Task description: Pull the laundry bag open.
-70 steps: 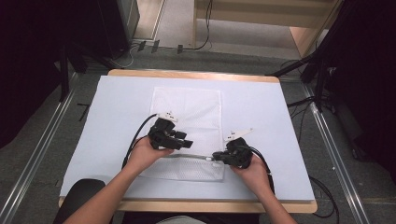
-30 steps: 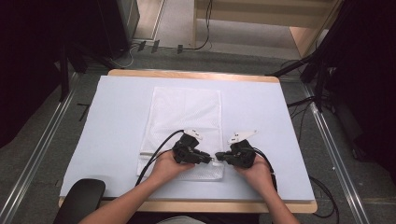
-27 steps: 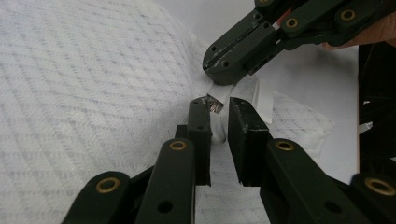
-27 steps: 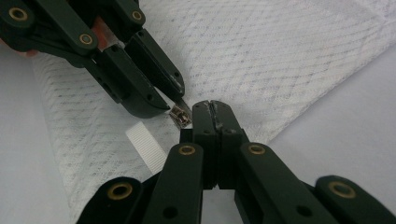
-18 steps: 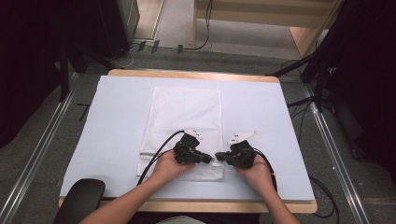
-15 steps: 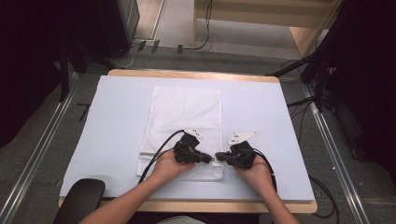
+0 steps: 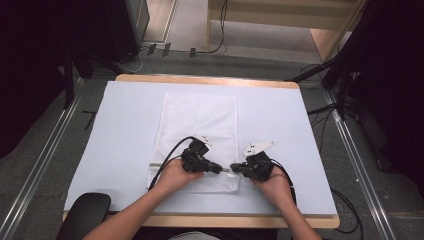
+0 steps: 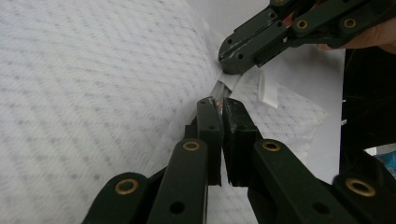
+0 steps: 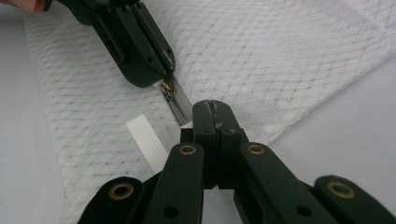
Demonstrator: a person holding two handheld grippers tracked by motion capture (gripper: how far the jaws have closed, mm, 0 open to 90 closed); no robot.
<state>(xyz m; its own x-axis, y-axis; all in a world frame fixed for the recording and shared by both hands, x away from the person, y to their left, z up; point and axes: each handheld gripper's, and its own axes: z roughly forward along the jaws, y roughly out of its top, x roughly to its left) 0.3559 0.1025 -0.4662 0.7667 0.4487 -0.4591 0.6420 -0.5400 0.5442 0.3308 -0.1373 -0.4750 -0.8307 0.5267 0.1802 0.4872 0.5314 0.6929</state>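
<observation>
White mesh bag (image 7: 199, 122): flat on the pale sheet (image 7: 115, 135) over the table (image 7: 210, 80), lengthwise away from the person, zipper (image 9: 180, 103) along its near end. Left gripper (image 7: 218, 169): on the bag's near part, jaws clenched on the zipper pull (image 9: 166, 89). Right gripper (image 7: 234, 169): tip close to the left one, jaws pressed together on the zipper's end at the bag's right edge. White ribbed tab (image 9: 146, 137): beside the zipper.

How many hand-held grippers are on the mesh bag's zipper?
2. The left hand-held gripper is shut at the zipper slider; the right hand-held gripper is shut on the zipper's end at the mesh bag edge.
</observation>
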